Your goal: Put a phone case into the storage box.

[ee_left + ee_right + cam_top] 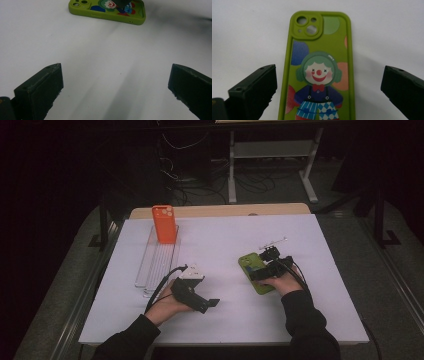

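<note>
While the orange phone case (164, 224) already stands upright at the far end of the clear slotted rack (159, 261), the green clown case (319, 70) lies flat on the white bench (220, 315), not yet lifted. Right claw (270, 254) hovers just above it, jaws spread wide to either side, nothing gripped. Left claw (212, 303) rests near the rack, jaws likewise apart and empty (aimed across at the green case). Judged one case placed; grasp, carry and slotting of the second remain.
</note>
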`<action>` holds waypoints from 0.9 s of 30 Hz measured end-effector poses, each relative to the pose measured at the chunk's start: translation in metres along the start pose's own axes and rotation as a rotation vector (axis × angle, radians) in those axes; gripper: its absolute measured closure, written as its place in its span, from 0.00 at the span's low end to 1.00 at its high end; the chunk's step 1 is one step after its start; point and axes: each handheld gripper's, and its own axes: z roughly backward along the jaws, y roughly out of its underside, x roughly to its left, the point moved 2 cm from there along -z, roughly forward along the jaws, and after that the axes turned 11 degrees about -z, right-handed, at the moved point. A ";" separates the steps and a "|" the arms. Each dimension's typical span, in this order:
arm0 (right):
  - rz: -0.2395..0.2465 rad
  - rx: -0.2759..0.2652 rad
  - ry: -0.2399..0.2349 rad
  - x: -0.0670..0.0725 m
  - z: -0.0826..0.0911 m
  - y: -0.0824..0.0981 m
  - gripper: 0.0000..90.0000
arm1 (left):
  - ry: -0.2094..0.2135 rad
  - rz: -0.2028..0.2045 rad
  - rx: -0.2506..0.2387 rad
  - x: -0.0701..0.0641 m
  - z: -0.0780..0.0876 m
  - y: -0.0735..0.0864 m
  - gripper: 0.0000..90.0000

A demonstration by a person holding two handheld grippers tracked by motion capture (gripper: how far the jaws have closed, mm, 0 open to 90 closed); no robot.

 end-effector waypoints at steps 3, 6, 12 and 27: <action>0.000 0.024 0.005 0.001 -0.003 0.003 0.00 | 0.001 -0.003 0.003 0.000 0.000 0.000 0.00; 0.002 0.044 0.004 0.003 -0.006 0.006 0.00 | 0.002 -0.005 0.006 0.000 0.000 0.000 0.00; 0.004 0.069 0.022 0.004 -0.011 0.010 0.00 | 0.004 -0.016 0.013 -0.001 -0.001 0.000 0.00; -0.004 0.100 0.032 0.004 -0.016 0.015 0.07 | 0.004 0.004 0.010 -0.003 -0.002 0.001 0.00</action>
